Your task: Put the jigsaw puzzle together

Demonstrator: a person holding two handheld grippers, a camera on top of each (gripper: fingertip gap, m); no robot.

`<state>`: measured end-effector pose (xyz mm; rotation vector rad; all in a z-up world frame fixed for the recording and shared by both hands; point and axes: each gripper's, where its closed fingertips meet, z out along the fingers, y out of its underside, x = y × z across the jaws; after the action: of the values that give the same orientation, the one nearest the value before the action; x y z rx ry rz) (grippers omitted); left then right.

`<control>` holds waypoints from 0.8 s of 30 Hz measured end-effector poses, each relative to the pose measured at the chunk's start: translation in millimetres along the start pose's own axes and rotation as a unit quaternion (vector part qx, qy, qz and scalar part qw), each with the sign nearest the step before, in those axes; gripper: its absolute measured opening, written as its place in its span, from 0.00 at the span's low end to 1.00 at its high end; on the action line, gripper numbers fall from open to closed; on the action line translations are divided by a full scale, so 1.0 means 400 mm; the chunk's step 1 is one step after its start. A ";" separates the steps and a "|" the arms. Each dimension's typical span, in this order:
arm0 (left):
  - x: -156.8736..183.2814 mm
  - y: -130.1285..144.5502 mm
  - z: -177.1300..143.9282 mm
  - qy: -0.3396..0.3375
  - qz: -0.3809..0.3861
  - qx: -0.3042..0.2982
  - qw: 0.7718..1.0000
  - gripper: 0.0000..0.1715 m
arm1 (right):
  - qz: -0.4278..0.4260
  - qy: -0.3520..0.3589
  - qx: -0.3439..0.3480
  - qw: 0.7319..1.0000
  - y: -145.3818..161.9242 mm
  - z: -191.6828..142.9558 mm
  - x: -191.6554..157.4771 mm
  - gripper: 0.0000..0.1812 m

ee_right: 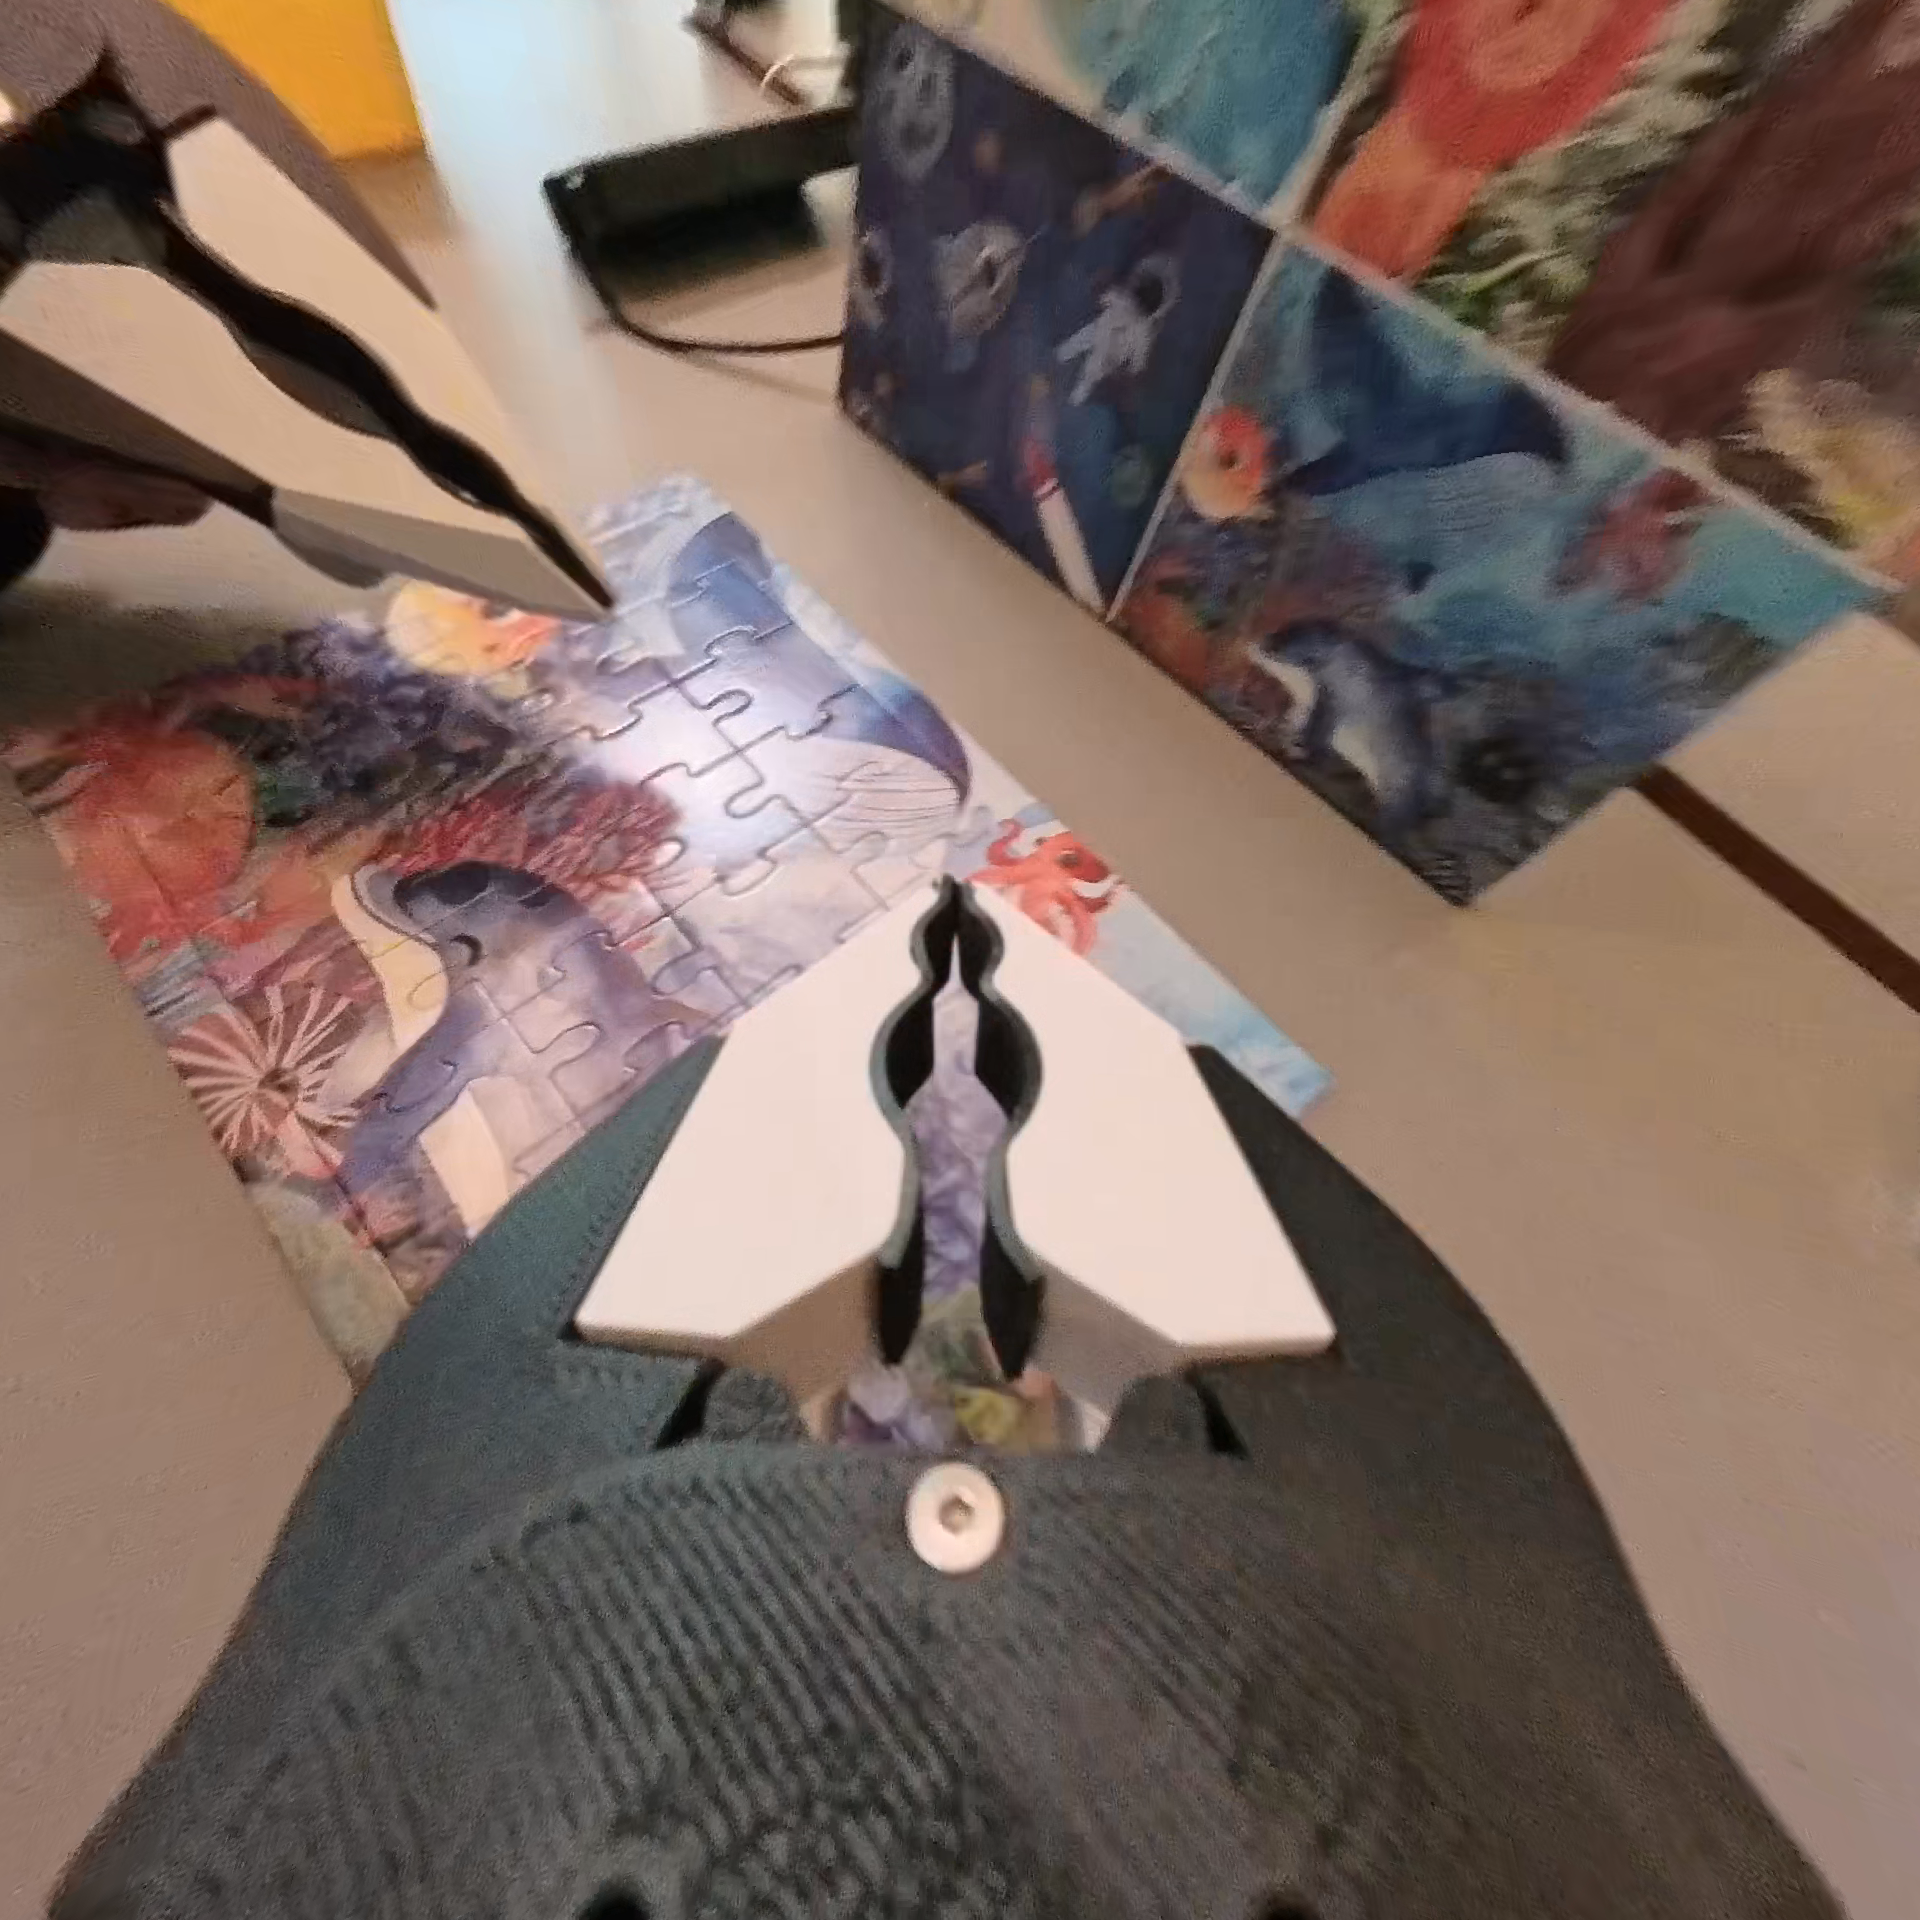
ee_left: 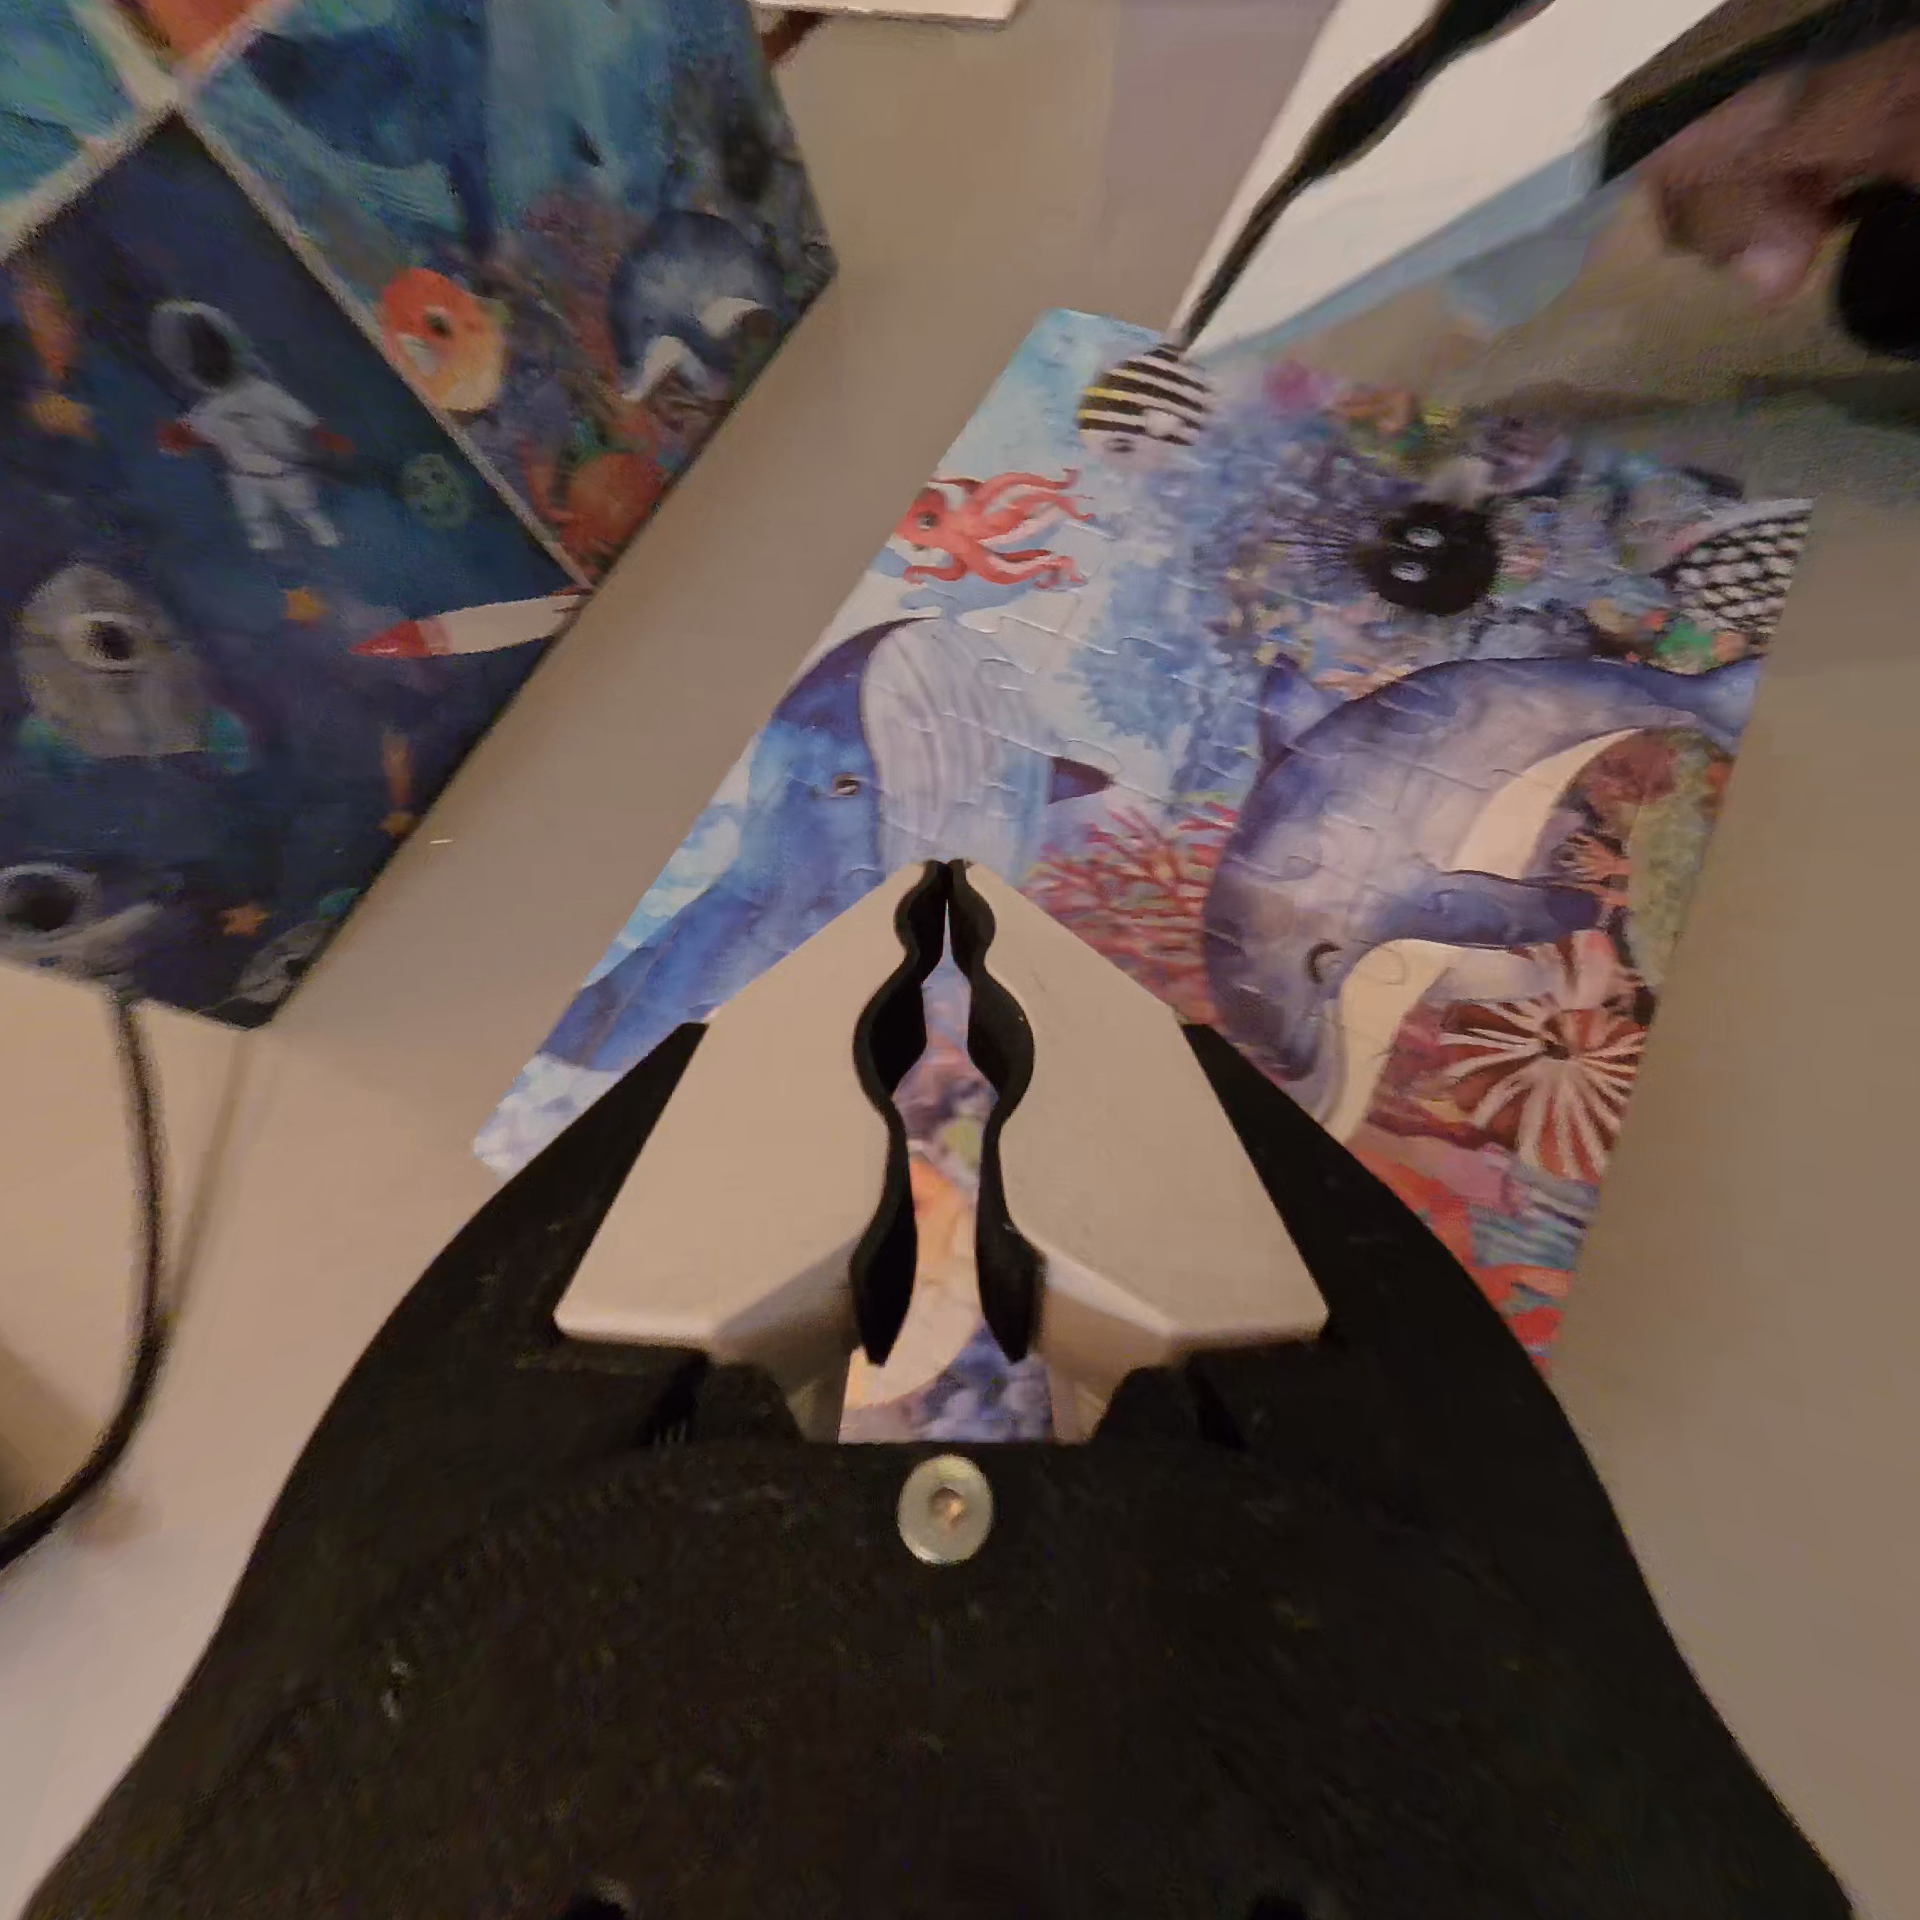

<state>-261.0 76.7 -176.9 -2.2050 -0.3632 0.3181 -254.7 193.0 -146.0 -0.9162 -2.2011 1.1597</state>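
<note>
Puzzle (ee_left: 1195,727) flat on table (ee_left: 727,416), box (ee_left: 312,416) nr it

The left gripper (ee_left: 951,868) is hovering low over the jigsaw puzzle (ee_left: 1299,748), fingertips pressed together and gripping nothing. The right gripper (ee_right: 954,894) is hanging over the puzzle's opposite edge, likewise closed and empty, tips angling down toward it.

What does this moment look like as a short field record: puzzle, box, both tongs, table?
puzzle: flat on the table, sea picture, no gaps visible
box: standing beside the puzzle, printed with sea and space pictures
left tongs: shut, empty, tips over the puzzle's whale
right tongs: shut, empty, tips over the puzzle near the red octopus
table: beige, black cable at one edge
</note>
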 end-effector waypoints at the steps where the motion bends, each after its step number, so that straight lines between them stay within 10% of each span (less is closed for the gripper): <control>1: -0.026 -0.002 -0.013 -0.017 -0.004 0.003 1.000 0.00 | 0.009 0.017 0.013 1.000 -0.002 -0.025 0.028 0.00; 10: -0.239 0.135 -0.123 -0.103 -0.158 -0.028 0.982 0.13 | 0.166 0.084 -0.067 0.980 0.169 -0.124 0.235 0.12; 24: -0.138 0.207 -0.092 -0.002 -0.186 -0.089 0.978 0.20 | 0.245 0.013 -0.087 0.966 0.204 -0.055 0.176 0.30</control>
<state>-286.8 -19.0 -214.8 -2.2511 -0.8217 0.0869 -258.9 291.1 -196.2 -1.6076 -2.1419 1.1590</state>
